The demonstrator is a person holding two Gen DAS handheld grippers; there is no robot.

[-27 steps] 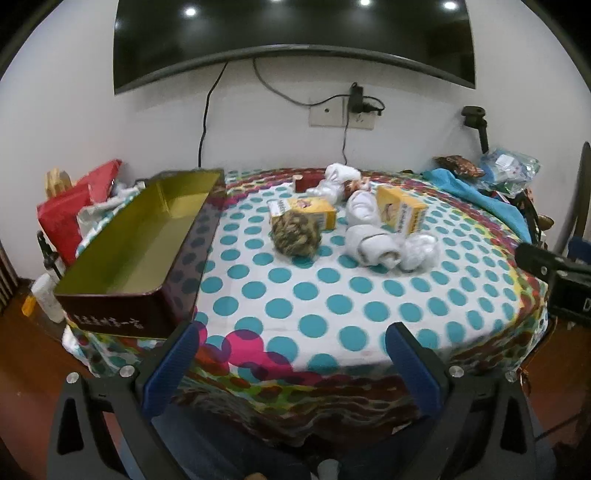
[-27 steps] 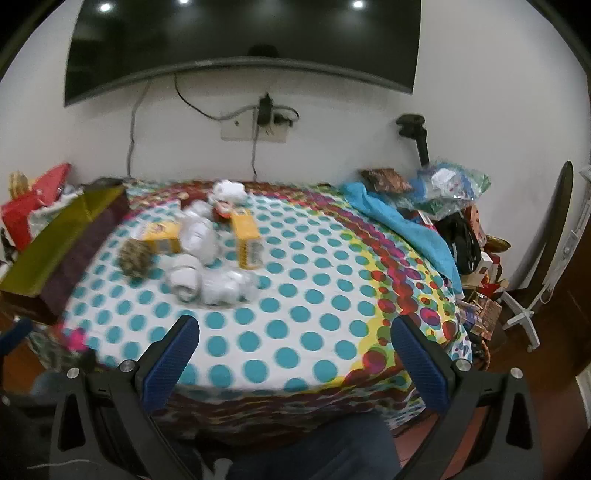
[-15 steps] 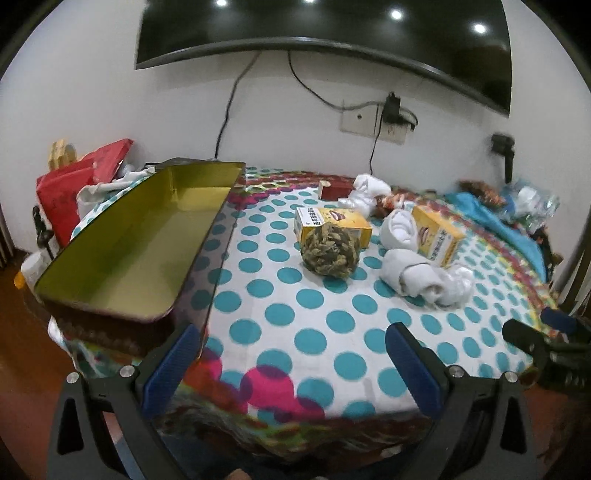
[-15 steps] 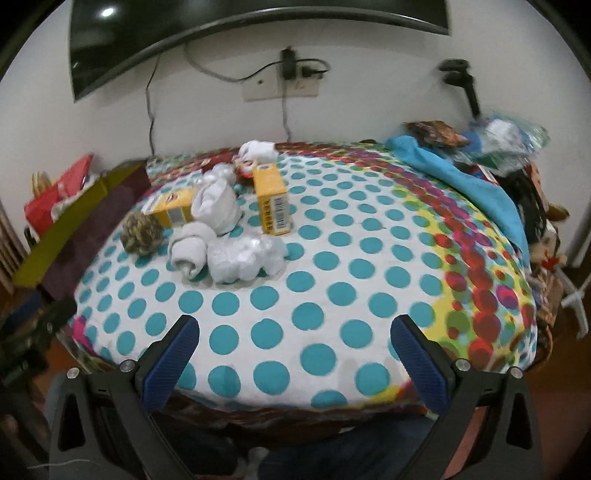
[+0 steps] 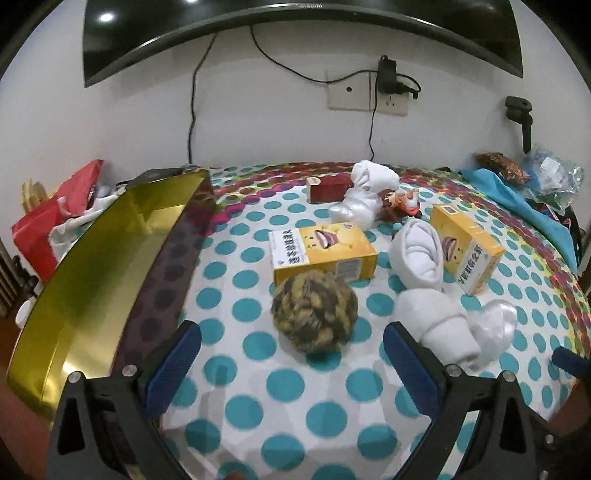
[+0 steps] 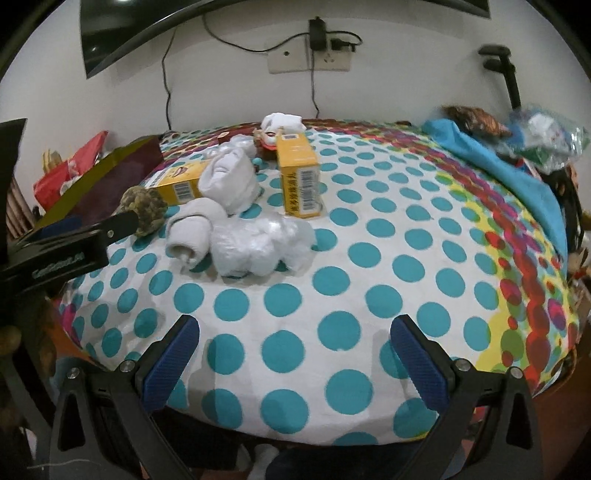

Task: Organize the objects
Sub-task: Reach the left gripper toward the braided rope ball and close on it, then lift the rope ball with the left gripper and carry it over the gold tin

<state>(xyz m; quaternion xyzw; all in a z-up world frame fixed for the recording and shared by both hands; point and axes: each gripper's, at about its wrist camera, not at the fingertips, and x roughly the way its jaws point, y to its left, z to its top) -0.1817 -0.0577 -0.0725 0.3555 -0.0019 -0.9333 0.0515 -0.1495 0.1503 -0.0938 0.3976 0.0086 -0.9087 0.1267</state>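
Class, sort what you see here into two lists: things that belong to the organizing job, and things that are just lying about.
Belongs to the job:
gold tin
yarn ball
yellow boxes
rolled socks
red box
figurine
left gripper, open
right gripper, open

Just lying about:
TV
wall socket
blue cloth
red bag

The near half of the table [image 6: 332, 295] is bare cloth, wide enough for a gripper. Toward the far edge the way is blocked by the yarn ball [image 5: 314, 309], two yellow boxes [image 5: 325, 251] and white rolls [image 5: 436, 328]. The tin [image 5: 92, 280] blocks the left edge.
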